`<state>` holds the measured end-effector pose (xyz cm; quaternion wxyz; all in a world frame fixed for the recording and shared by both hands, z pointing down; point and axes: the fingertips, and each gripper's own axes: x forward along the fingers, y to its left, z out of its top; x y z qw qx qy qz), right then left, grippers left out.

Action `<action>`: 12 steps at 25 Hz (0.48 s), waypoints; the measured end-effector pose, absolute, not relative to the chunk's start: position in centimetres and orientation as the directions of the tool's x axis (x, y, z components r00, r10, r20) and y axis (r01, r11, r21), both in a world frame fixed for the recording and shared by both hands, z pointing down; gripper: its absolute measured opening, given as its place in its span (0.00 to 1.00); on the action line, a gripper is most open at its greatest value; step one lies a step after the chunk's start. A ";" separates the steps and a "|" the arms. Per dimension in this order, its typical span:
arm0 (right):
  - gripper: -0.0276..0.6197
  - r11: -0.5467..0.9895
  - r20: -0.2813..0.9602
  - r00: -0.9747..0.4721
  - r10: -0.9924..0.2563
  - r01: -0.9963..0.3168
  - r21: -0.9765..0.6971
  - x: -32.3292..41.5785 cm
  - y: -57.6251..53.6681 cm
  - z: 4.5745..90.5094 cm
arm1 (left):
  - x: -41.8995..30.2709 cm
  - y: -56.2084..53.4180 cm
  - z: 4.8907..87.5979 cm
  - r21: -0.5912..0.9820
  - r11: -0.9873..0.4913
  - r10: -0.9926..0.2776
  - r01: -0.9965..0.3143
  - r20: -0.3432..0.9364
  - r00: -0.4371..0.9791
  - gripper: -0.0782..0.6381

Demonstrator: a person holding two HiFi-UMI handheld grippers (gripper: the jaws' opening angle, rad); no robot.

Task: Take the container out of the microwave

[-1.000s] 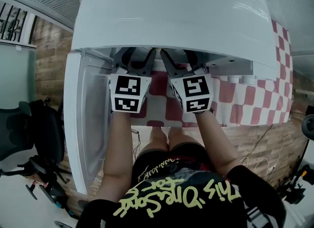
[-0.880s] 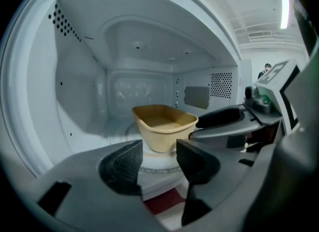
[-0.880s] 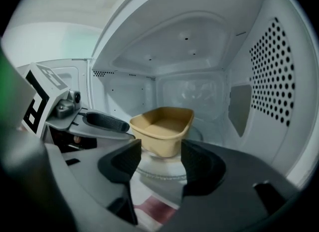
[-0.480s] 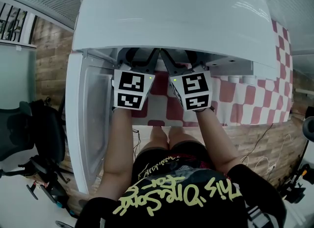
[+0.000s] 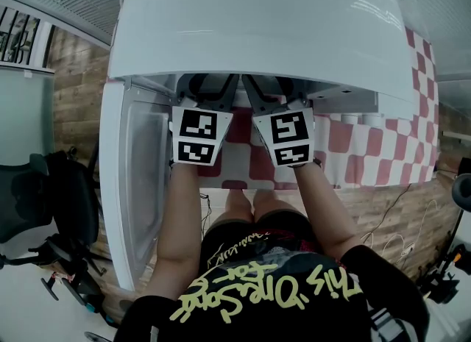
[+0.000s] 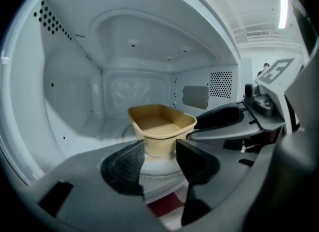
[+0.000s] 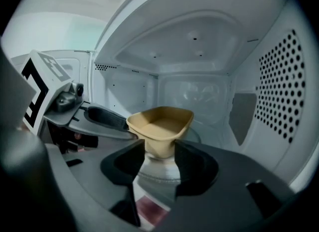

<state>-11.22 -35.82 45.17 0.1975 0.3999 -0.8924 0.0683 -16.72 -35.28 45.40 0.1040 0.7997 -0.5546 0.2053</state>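
Facing an empty tan container (image 6: 160, 123) sitting on the turntable (image 6: 158, 175) inside the microwave (image 5: 257, 31). Holding left gripper (image 6: 160, 150) and right gripper (image 7: 158, 152) side by side at the mouth, jaws apart, pressing nothing. Just narrowing the right jaws slightly, container's base showing in the gap. Leaving the door (image 5: 129, 186) swung open at left.

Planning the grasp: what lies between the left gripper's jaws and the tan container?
Only bare glass turntable, shown in the left gripper view; the container stands on it.
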 end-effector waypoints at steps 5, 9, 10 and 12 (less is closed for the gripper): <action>0.29 0.666 0.406 -0.592 -0.696 -0.744 0.057 -11.1 -35.8 45.3 | -16.8 -34.9 45.5 -0.058 -0.356 -0.845 -0.933 0.445 0.295 0.38; 0.29 0.660 0.404 -0.584 -0.704 -0.748 0.070 -11.2 -35.6 45.2 | -16.7 -34.6 45.5 -0.054 -0.342 -0.851 -0.938 0.441 0.285 0.38; 0.29 0.658 0.401 -0.582 -0.708 -0.749 0.075 -11.1 -35.5 45.2 | -16.7 -34.6 45.5 -0.054 -0.340 -0.852 -0.939 0.441 0.283 0.38; 0.29 0.656 0.396 -0.579 -0.713 -0.750 0.084 -11.1 -35.4 45.2 | -16.6 -34.4 45.5 -0.059 -0.337 -0.852 -0.940 0.443 0.278 0.38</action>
